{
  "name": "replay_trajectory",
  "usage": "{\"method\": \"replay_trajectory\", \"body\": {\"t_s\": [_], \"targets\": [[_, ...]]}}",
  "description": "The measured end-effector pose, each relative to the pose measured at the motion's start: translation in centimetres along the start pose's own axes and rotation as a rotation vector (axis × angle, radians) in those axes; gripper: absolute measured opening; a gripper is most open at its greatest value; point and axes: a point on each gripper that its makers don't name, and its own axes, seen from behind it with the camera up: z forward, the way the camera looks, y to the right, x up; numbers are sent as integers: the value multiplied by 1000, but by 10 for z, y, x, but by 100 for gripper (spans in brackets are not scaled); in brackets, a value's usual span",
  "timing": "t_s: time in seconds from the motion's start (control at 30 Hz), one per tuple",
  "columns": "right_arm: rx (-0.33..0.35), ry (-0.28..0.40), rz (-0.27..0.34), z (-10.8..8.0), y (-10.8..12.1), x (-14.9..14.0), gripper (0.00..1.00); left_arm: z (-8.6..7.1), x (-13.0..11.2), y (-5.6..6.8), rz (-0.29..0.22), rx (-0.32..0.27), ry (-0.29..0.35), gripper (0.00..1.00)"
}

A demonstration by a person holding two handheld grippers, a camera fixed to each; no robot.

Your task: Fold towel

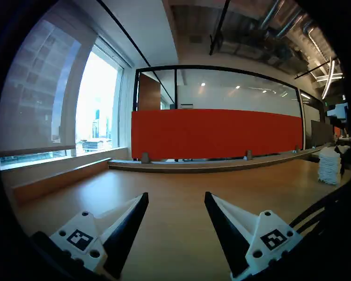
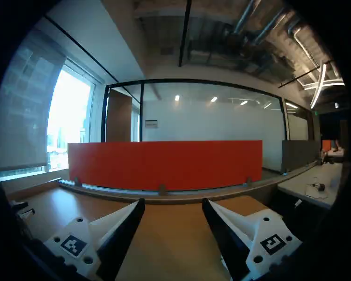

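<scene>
My left gripper (image 1: 176, 196) stands open low over the wooden table (image 1: 175, 225), with nothing between its fingers. A stack of folded white towels (image 1: 329, 165) sits at the table's right edge in the left gripper view. In the right gripper view, my right gripper (image 2: 173, 203) is also open and empty above the same wooden table (image 2: 175, 243). No loose towel lies near either gripper.
An orange divider panel (image 1: 216, 133) runs along the table's far edge, also in the right gripper view (image 2: 165, 165). Windows (image 1: 96, 110) line the left side. A second, white desk (image 2: 316, 183) with cables stands to the right. A dark chair back (image 1: 320, 210) rises at the lower right.
</scene>
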Motion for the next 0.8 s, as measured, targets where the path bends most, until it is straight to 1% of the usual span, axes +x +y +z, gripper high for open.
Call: {"method": "replay_trajectory", "body": {"t_s": [0.1,0.3,0.4,0.6,0.8], "targets": [[-18,12,-18,-1,7,0,94,0,0,0,0,0,0,88],[-16,32,-51,-5,11,-8,95,1,0,0,-1,0,1,88],[-17,34,-59,-8,14,-18,95,1,0,0,-1,0,0,88],[-20,16,-41,-10,24,-48,95,1,0,0,0,0,0,88],[-4,18,-15,-12,27,-73,95,1,0,1,-1,0,1,88]]}}
